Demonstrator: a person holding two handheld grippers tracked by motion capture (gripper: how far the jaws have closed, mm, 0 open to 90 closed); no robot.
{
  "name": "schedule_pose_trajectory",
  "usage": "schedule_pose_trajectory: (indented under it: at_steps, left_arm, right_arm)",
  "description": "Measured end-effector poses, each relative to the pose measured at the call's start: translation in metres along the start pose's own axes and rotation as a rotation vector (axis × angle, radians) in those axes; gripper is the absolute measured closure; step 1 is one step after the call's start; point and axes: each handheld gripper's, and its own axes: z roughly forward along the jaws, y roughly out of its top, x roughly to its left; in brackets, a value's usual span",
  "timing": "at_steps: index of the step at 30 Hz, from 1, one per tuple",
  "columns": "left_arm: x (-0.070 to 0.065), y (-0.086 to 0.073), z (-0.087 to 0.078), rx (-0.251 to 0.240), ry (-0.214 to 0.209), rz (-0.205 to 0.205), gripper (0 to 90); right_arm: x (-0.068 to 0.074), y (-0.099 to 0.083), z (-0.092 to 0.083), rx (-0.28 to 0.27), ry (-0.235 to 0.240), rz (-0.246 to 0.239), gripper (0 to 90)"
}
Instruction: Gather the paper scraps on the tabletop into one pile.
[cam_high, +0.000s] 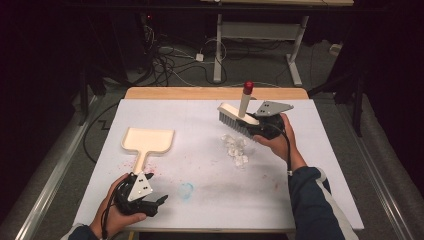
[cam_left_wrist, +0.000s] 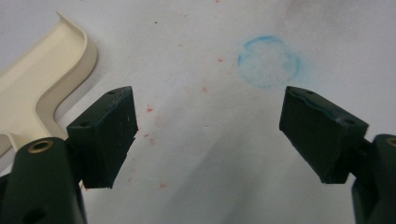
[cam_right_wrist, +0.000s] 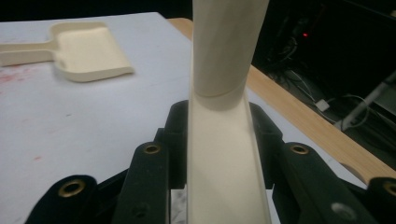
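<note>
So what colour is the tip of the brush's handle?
Red: the tip of the cream brush shows best in the high view.

Bare sheet (cam_high: 210, 175) between dustpan (cam_high: 148, 140), scraps (cam_high: 235, 148)

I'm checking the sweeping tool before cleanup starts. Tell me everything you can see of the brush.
The brush is cream-coloured, plastic by its look, with a flat back, a row of grey bristles below and a round handle that rises to a red tip. The right claw is shut on its back, holding it lifted with the bristles angled down, just beyond the pile of clear crumpled scraps. Whether the bristles touch the white table cover I cannot tell.
</note>
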Motion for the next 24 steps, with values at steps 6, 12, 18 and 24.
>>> schedule_pose_trajectory:
  at_steps: [6,12,18,24]
  left_arm:
    - [0.000,-0.001,0.004,0.016,-0.018,0.003,18.5]
    - [-0.002,-0.002,0.006,0.023,-0.030,0.010,18.5]
    - [-0.004,-0.001,0.005,0.022,-0.031,0.013,18.5]
    - [-0.005,-0.001,0.005,0.025,-0.036,0.012,18.5]
  right_arm:
    - [-0.016,-0.015,0.028,0.069,-0.088,0.014,67.6]
    - [-0.019,-0.032,0.043,0.121,-0.078,0.034,67.6]
    - [-0.011,-0.038,0.038,0.093,0.022,0.002,67.5]
    - [0.011,-0.047,0.030,0.069,0.126,-0.076,67.0]
